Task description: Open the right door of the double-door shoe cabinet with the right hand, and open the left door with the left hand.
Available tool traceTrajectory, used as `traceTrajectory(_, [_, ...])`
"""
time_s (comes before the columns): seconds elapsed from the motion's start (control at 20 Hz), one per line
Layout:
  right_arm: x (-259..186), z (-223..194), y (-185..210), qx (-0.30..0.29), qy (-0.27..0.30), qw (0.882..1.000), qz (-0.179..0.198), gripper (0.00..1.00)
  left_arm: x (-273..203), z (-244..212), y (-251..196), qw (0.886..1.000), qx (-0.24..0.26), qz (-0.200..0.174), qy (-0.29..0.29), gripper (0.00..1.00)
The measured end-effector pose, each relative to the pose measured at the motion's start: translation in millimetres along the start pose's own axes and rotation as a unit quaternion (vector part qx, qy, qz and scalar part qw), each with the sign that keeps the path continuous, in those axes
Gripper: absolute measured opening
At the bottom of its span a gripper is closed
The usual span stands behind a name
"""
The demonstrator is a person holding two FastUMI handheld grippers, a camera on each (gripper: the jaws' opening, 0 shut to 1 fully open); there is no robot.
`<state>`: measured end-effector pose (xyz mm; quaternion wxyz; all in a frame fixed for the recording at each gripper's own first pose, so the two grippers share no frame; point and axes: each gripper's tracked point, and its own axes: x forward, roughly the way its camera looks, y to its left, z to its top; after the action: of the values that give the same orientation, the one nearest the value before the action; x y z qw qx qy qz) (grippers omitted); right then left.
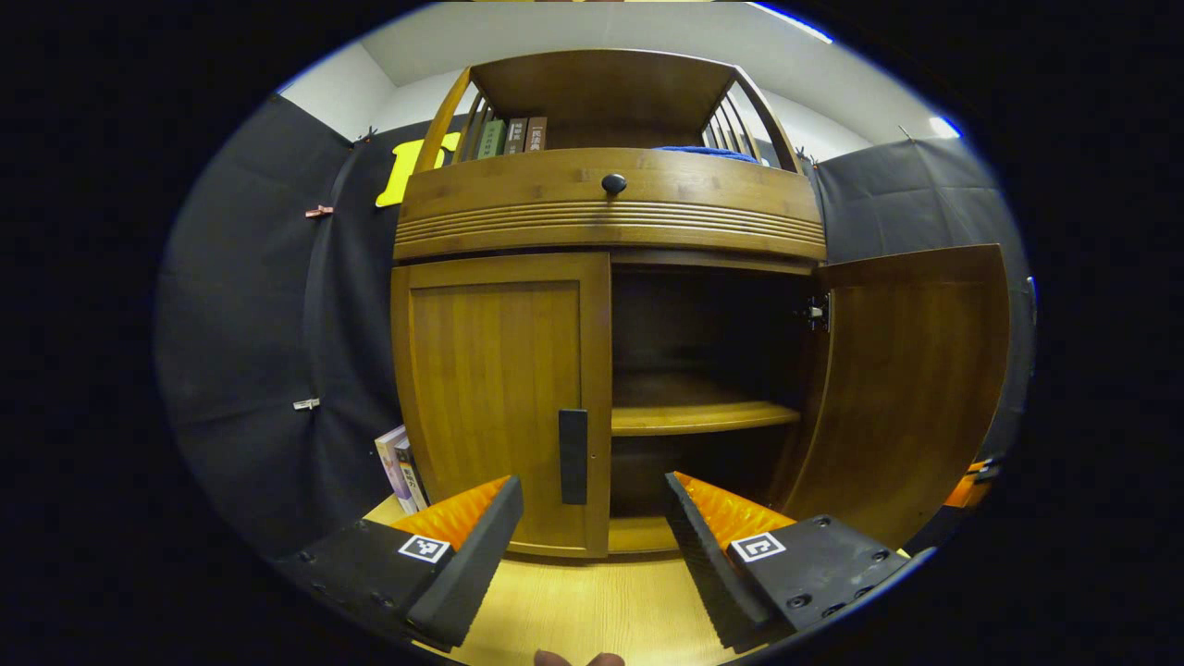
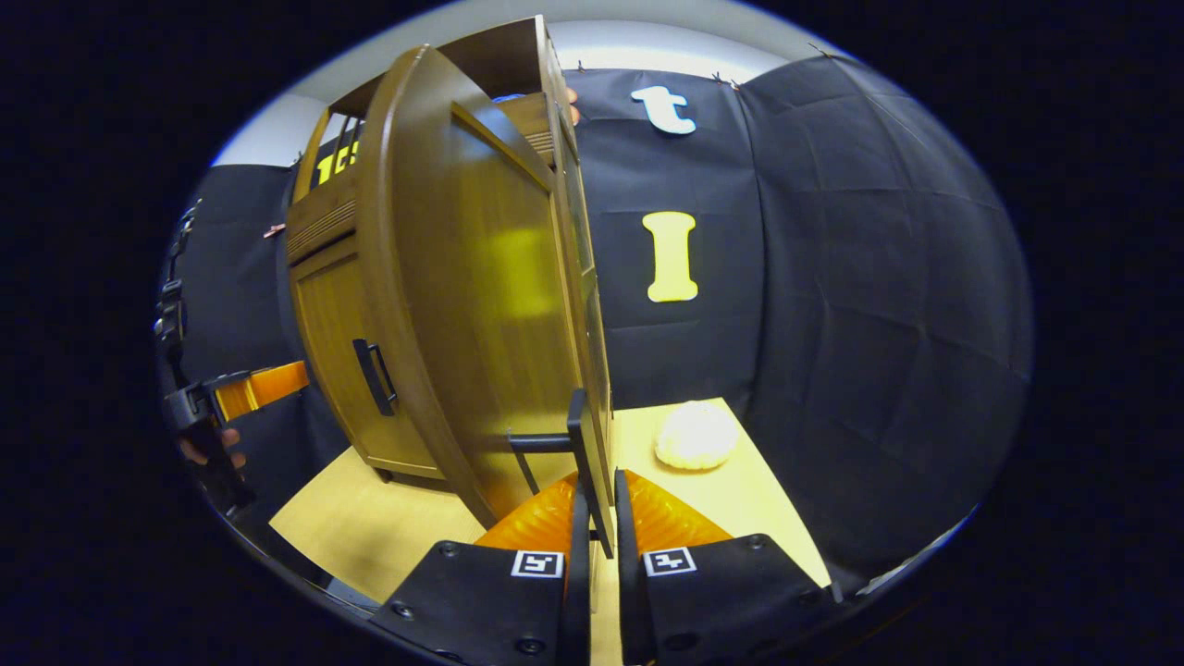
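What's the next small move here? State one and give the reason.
Probably ease the left gripper forward so its open fingers straddle the black handle of the left door, then close. That door is shut, with the handle just ahead between the fingers. The right door already stands wide open, the right gripper clamped on its handle.

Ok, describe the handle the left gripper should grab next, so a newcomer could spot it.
Find the wooden shoe cabinet, then its left door, the one that is shut. The handle is the dark upright bar along that door's inner edge, beside the open compartment; the drawer above has a round knob instead.
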<state>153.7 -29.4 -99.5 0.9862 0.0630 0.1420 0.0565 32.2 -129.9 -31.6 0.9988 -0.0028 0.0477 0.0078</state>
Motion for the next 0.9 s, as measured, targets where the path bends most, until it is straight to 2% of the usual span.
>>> traceTrajectory(0.2, [5, 0, -19, -0.046, -0.01, 0.999, -0.005, 0.16, 15, 3, -5, 1.0, 0.01, 0.006, -0.004, 0.94])
traceTrajectory(0.4, [1, 3, -18, -0.038, -0.013, 0.999, -0.008, 0.18, 28, -3, -4, 1.0, 0.013, 0.011, -0.003, 0.93])
traceTrajectory(0.5, [0, 6, -25, -0.039, -0.021, 0.999, -0.024, 0.22, 36, -7, -3, 1.0, 0.013, 0.013, 0.002, 0.93])
traceTrajectory(0.6, [-1, 10, -33, -0.036, -0.035, 0.998, -0.047, 0.43, 47, -13, 1, 1.0, 0.008, 0.015, 0.006, 0.95])
traceTrajectory(0.7, [-2, 23, -49, -0.031, -0.07, 0.993, -0.087, 0.63, 57, -12, 4, 1.0, 0.003, 0.018, 0.004, 0.95])
traceTrajectory(0.85, [5, 34, -46, -0.014, -0.096, 0.991, -0.09, 0.92, 79, -15, 10, 1.0, 0.006, 0.018, -0.002, 0.95])
traceTrajectory(0.9, [3, 34, -48, -0.013, -0.098, 0.991, -0.093, 0.98, 89, -17, 10, 1.0, 0.008, 0.014, -0.002, 0.95])
